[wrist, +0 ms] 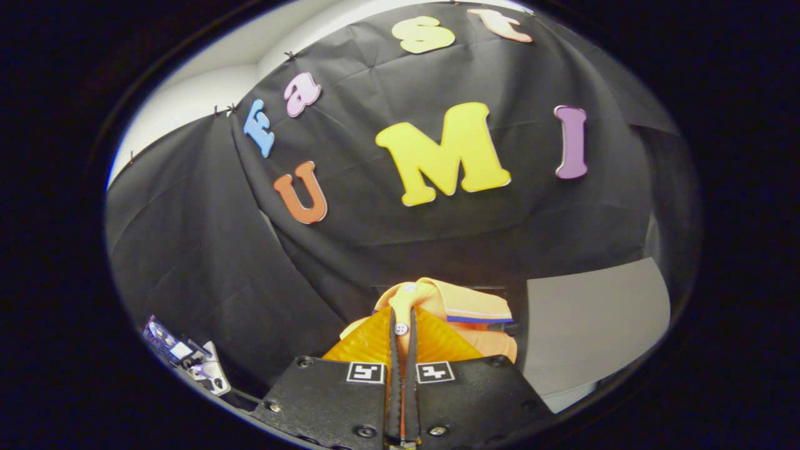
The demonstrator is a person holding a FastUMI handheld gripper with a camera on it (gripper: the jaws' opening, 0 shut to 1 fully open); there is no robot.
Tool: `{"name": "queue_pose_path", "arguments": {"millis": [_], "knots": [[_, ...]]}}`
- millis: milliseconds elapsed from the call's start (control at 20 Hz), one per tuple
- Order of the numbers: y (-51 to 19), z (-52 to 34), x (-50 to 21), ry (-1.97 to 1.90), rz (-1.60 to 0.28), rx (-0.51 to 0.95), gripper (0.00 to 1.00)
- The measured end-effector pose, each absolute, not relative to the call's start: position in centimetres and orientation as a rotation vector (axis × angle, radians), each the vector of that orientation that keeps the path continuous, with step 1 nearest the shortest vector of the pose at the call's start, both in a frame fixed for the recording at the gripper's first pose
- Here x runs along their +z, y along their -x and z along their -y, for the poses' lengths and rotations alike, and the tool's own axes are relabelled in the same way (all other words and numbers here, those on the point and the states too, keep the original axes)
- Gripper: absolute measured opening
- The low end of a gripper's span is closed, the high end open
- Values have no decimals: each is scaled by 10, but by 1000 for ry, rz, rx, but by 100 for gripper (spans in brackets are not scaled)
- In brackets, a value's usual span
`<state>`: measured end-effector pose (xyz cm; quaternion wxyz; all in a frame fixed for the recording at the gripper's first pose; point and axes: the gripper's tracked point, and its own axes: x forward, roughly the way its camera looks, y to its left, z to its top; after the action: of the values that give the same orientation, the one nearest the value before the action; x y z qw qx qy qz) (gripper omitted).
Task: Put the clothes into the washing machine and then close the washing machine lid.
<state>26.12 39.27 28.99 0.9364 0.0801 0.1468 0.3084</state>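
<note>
An orange polo shirt point(464, 312) with a striped collar and white buttons hangs from my gripper point(403, 325). Both fingers are pressed together on the shirt's button placket, with a thin strip of cloth between them. The collar and part of the body stick out just beyond the fingertips. The shirt is held up in the air in front of the black cloth wall point(262, 269).
A grey flat panel point(594, 319) lies to the right of the fingers, below the black cloth. A small electronic board with wires point(184, 356) sits low to the left. White wall point(206, 94) shows above the cloth at the upper left.
</note>
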Motion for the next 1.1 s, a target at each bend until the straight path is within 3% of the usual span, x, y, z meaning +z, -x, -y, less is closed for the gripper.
{"name": "queue_pose_path", "arguments": {"millis": [400, 1100], "knots": [[-315, -471, 233, -144, -443, 737, 6], [-412, -499, 90, -75, -711, 634, 6]]}}
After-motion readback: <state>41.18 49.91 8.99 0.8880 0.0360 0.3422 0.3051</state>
